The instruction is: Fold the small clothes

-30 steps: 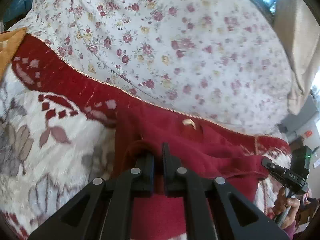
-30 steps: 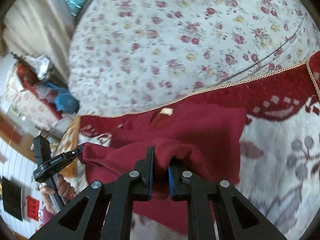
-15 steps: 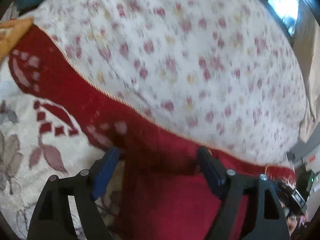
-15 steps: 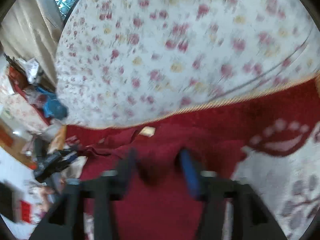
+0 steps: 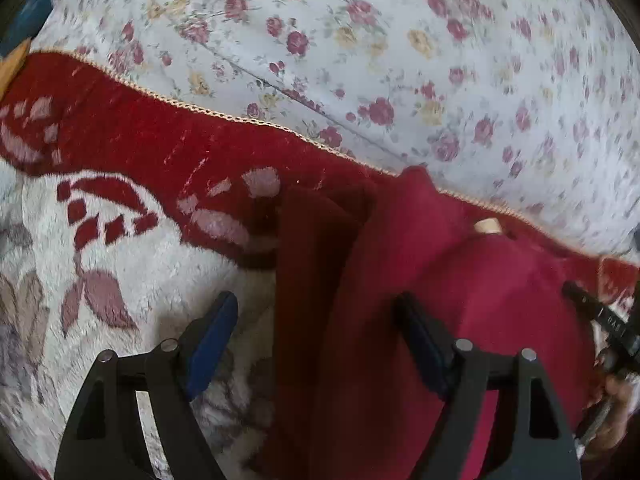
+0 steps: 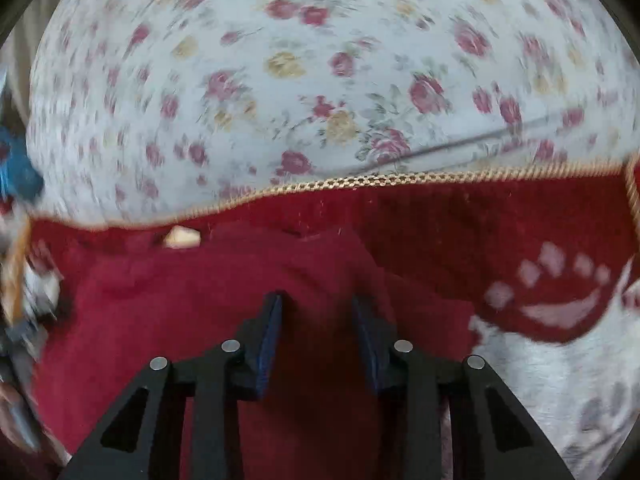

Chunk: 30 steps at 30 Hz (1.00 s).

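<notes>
Dark red garment [image 5: 400,300] lies on the plush red-and-white blanket [image 5: 120,240], lower centre of both wrist views, its far edge near the blanket's gold braid trim [image 6: 380,180]. Floral sheet [image 5: 400,40] fills the upper half of each frame. Pale neck label [image 6: 182,237] shows at the garment's upper edge, left of centre in the right view.

Left gripper [image 5: 316,320]: fingers wide apart, nothing clamped; they straddle a folded-over strip of cloth that lies darker along the garment's left side. Right gripper [image 6: 316,316]: fingers partly open and have just been closing, a raised ridge of red cloth between them; pads look near the fabric but I cannot tell if they press on it (motion blur).

Progress, as judged: one lengthwise fold appears laid in, the left side sitting doubled over the body. Garment is not yet a compact bundle; the right side looks still spread flat, so further folds seem to remain, plus smoothing

A hand [image 5: 612,408] grips the other tool, lower right of the left view
</notes>
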Motion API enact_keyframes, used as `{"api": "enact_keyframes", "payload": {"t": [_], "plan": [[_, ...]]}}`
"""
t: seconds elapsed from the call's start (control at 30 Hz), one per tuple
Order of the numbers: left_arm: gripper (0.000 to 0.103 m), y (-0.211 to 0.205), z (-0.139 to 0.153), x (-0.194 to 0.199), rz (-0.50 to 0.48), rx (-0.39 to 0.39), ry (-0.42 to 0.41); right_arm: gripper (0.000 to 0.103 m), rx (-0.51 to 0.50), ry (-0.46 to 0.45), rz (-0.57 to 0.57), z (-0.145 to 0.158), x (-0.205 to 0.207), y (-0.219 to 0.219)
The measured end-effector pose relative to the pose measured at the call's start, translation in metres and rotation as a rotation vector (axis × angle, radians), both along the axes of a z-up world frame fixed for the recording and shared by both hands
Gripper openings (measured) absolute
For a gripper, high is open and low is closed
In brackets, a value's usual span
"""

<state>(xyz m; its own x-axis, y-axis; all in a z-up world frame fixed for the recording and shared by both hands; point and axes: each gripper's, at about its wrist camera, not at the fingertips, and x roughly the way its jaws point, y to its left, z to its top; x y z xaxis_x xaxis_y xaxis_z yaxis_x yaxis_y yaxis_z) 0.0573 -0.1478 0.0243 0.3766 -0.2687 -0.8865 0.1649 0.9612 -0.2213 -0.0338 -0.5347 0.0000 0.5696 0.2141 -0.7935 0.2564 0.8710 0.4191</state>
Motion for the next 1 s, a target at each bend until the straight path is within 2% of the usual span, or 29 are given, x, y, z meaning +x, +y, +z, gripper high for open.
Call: {"api": "enact_keyframes", "payload": {"t": [0.1, 0.2, 0.27, 0.37, 0.43, 0.53, 0.67, 0.8, 0.87, 0.9, 0.93, 1.0], "plan": [[0.08, 0.012, 0.019, -0.011, -0.014, -0.039, -0.033, 0.047, 0.008, -0.029, 0.044, 0.025, -0.027, -0.001], [0.08, 0.026, 0.04, -0.033, -0.052, -0.075, -0.052, 0.067, 0.007, -0.044, 0.088, 0.048, -0.061, -0.002], [0.08, 0.032, 0.051, -0.051, -0.095, -0.11, -0.05, 0.071, 0.009, -0.049, 0.117, 0.06, -0.089, 0.0], [0.08, 0.037, 0.053, -0.081, -0.183, -0.141, -0.021, 0.071, 0.024, -0.037, 0.154, 0.064, -0.124, 0.006], [0.08, 0.04, 0.045, -0.101, -0.261, -0.118, 0.036, 0.071, 0.027, -0.036, 0.156, 0.061, -0.141, 0.011], [0.08, 0.043, 0.036, -0.122, -0.321, -0.102, 0.053, 0.071, 0.037, -0.016, 0.167, 0.052, -0.164, 0.017], [0.08, 0.041, 0.03, -0.136, -0.378, -0.081, 0.047, 0.071, 0.027, 0.024, 0.176, 0.038, -0.168, 0.026], [0.079, 0.036, 0.025, -0.13, -0.387, -0.085, 0.033, 0.071, 0.045, 0.02, 0.175, 0.034, -0.164, 0.03], [0.069, 0.032, 0.021, -0.128, -0.393, -0.097, 0.036, 0.071, 0.042, 0.015, 0.182, 0.032, -0.161, 0.034], [0.053, 0.029, 0.019, -0.127, -0.401, -0.095, 0.045, 0.071, 0.042, 0.013, 0.184, 0.032, -0.159, 0.036], [0.031, 0.026, 0.015, -0.127, -0.413, -0.078, 0.056, 0.069, 0.041, 0.012, 0.187, 0.03, -0.156, 0.037], [0.018, 0.021, 0.011, -0.126, -0.432, -0.072, 0.076, 0.036, 0.045, 0.017, 0.197, 0.024, -0.15, 0.04]]}}
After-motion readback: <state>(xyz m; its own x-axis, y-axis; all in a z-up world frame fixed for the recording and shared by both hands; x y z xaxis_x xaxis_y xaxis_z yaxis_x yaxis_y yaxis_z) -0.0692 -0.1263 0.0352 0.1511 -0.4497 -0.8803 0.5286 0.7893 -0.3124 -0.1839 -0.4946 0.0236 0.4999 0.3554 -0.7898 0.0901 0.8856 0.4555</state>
